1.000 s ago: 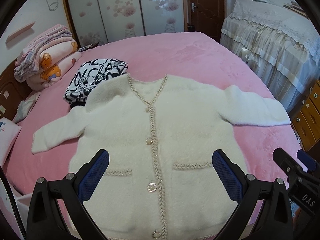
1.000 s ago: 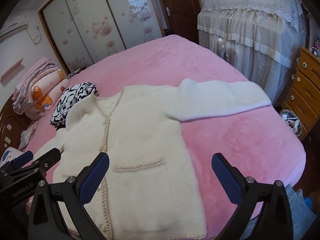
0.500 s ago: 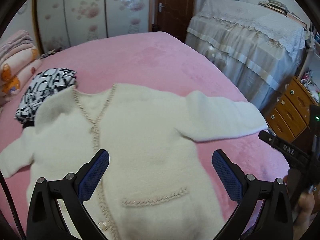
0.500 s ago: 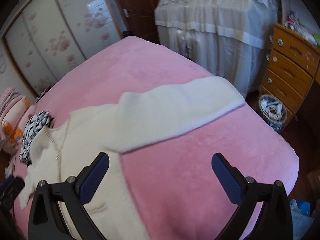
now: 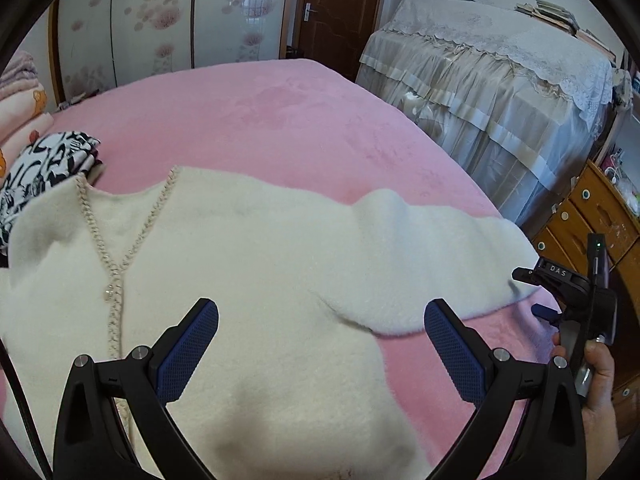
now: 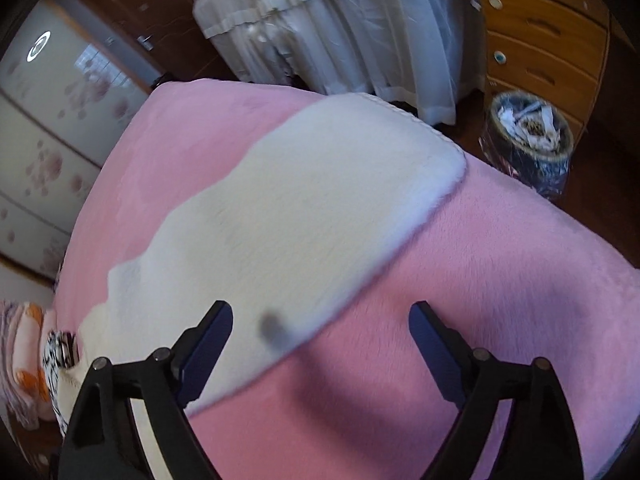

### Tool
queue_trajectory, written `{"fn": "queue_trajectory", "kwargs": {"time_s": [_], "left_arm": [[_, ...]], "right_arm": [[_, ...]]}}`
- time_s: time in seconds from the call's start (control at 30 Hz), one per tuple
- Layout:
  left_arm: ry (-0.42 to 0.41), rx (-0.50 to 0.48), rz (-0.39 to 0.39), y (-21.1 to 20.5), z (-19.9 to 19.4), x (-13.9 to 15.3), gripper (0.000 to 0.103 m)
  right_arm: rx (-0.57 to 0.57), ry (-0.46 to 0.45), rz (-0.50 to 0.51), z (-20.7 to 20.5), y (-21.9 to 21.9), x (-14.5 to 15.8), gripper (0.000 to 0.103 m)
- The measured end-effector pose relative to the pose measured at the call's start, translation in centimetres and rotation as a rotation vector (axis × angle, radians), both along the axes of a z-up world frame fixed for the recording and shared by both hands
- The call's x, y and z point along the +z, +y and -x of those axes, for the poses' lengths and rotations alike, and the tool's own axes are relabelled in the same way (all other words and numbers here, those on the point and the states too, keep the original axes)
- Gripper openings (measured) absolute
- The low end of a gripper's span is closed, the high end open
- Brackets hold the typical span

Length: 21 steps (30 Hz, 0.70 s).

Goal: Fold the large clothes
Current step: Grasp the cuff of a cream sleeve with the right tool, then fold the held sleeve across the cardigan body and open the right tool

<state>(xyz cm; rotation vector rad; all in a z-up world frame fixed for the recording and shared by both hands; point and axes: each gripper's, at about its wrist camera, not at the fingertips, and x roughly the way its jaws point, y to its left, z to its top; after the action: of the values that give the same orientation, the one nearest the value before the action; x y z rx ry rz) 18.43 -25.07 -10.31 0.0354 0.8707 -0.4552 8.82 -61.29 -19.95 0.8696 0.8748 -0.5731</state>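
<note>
Sleeve-fold step: both jaws spread, empty. Right gripper (image 6: 320, 344) above sleeve (image 6: 304, 208), apparently near bed (image 6: 500, 280) edge. Next: pinch cuff, fold over cardigan (image 5: 240, 264).

- Bed (image 5: 280, 120) w/ pink plush cover fills mid of room, daylight on it.
- Far wall: sliding wardrobe doors (image 5: 160, 20), frosted, pink flower print; bright ring-shaped reflection on them in right wrist view.
- Dark brown door (image 5: 336, 12) w/ metal handle, just right of wardrobe.
- Right side: furniture under lace-trimmed beige dust cover (image 5: 500, 88), books/papers on top.
- Wooden drawer chest (image 5: 592, 216), round knobs, near bed's right edge.
- Waste bin (image 6: 528, 140) w/ dark liner, full of scraps, on dark floor beside chest.
- Folded blankets (image 5: 20, 96) stacked at left.
</note>
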Motion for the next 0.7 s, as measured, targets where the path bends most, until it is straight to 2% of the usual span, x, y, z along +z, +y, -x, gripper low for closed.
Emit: {"fn": "queue_trajectory", "kwargs": {"time_s": [0.07,0.13,0.2,0.23,0.27,0.33,0.4,0.47,0.6,0.7], "left_arm": [[0.011,0.004,0.007,-0.1,-0.5,-0.2,0.102],[0.023,0.0,0.011,-0.1,-1.0,-0.4,0.102],[0.024,0.0,0.015,-0.1,-1.2,-0.2,0.102],[0.026,0.001,0.011,0.0,-1.3,-0.2,0.102],[0.034,0.007,0.004,0.0,-1.3,-0.2,0.102],[0.086,-0.006,0.026,0.3,-1.6,-0.4,0.102],[0.129,-0.021,0.045,0.9,-1.7,-0.7,0.093],[0.13,-0.002,0.027,1.6,-1.7,-0.6,0.093],[0.113,0.057,0.039,5.1,-1.7,0.2,0.093],[0.108,0.112,0.061,8.8,-1.9,0.3,0.093]], "right_arm": [[-0.027,-0.01,0.008,-0.4,-0.9,-0.4,0.083],[-0.046,0.002,0.027,-1.0,-1.7,-0.6,0.07],[-0.056,0.003,0.038,-1.7,-2.4,-0.5,0.042],[-0.061,-0.006,0.039,-1.8,-2.6,-0.2,0.033],[-0.058,-0.015,0.051,-1.9,-2.6,0.3,0.014],[-0.032,-0.041,0.115,-2.2,-1.8,2.1,0.011],[0.035,-0.096,0.198,-2.6,0.3,4.8,0.009],[0.117,-0.154,0.263,-3.3,3.1,7.5,0.009],[0.361,-0.249,0.401,-5.5,11.7,12.3,0.009],[0.541,-0.28,0.445,-7.1,18.2,13.1,0.009]]}}
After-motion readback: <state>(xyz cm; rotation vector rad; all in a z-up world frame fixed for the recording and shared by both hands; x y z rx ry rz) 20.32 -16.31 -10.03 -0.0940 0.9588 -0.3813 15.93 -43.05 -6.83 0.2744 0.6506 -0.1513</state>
